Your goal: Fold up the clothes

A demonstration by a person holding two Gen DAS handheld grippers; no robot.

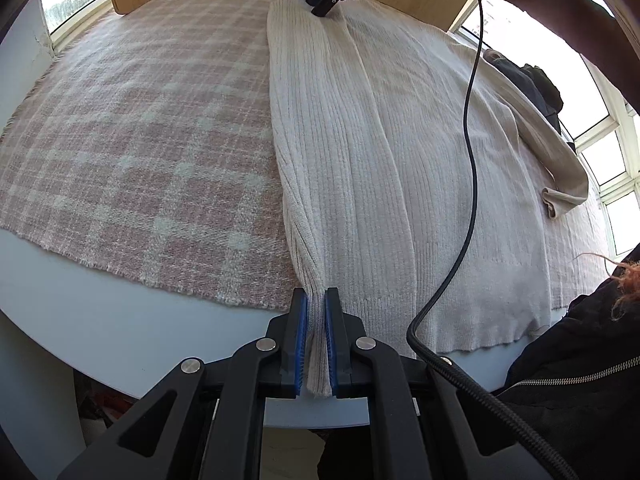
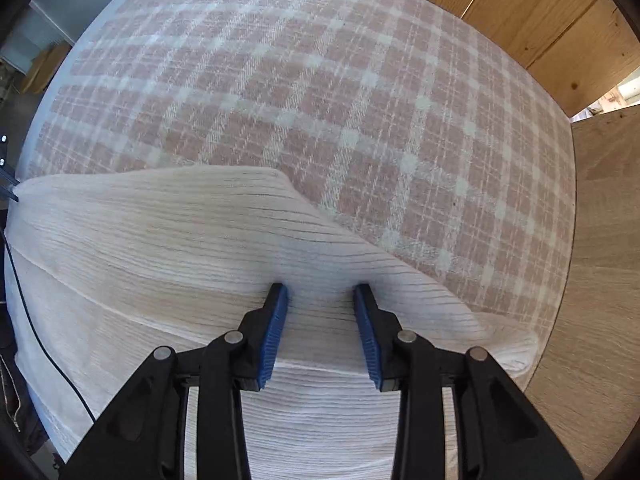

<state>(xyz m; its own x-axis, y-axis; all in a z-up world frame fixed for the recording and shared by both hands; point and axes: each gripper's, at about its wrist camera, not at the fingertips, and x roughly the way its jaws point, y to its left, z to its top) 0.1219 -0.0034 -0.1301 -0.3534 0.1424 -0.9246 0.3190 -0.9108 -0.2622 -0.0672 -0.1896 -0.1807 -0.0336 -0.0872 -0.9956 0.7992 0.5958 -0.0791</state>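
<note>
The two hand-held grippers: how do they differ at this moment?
1. The left hand-held gripper is shut on the cream sweater; the right hand-held gripper stands open, its pads apart over the knit.
2. The left one is at the sweater's near end by the table edge; the right one is at the far end.
Both have blue pads.

The cream ribbed knit sweater (image 1: 380,160) lies flat on the pink-and-white plaid woven cloth (image 1: 140,140), which covers the pale round surface (image 1: 120,328), wooden boards (image 2: 540,20) behind.

pink plaid cloth (image 1: 140,140), black cable (image 1: 472,120), wooden boards (image 2: 540,32)
</note>
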